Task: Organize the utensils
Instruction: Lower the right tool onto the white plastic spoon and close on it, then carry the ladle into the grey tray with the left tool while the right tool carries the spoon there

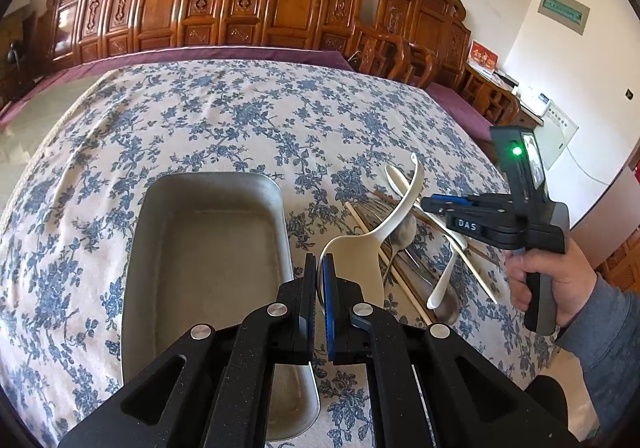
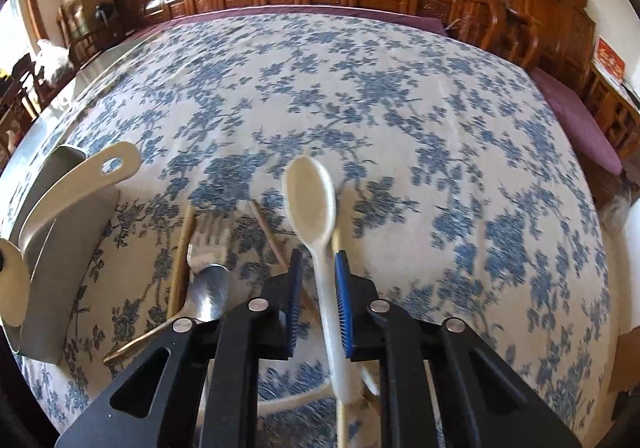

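While the left gripper (image 1: 319, 262) pinches the rice paddle (image 1: 352, 252) just right of the metal tray (image 1: 208, 183), the right gripper (image 2: 319, 262) seemingly clasps a white spoon (image 2: 310, 191), blurred.

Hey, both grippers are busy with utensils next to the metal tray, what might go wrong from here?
1. The left gripper pinches only the rim of the rice paddle, so it might twist or slip before reaching the tray.
2. The right gripper has a white spoon between fingers that look not fully shut; it might drop.
3. The spoon lies among the chopsticks and fork, so lifting may drag them.
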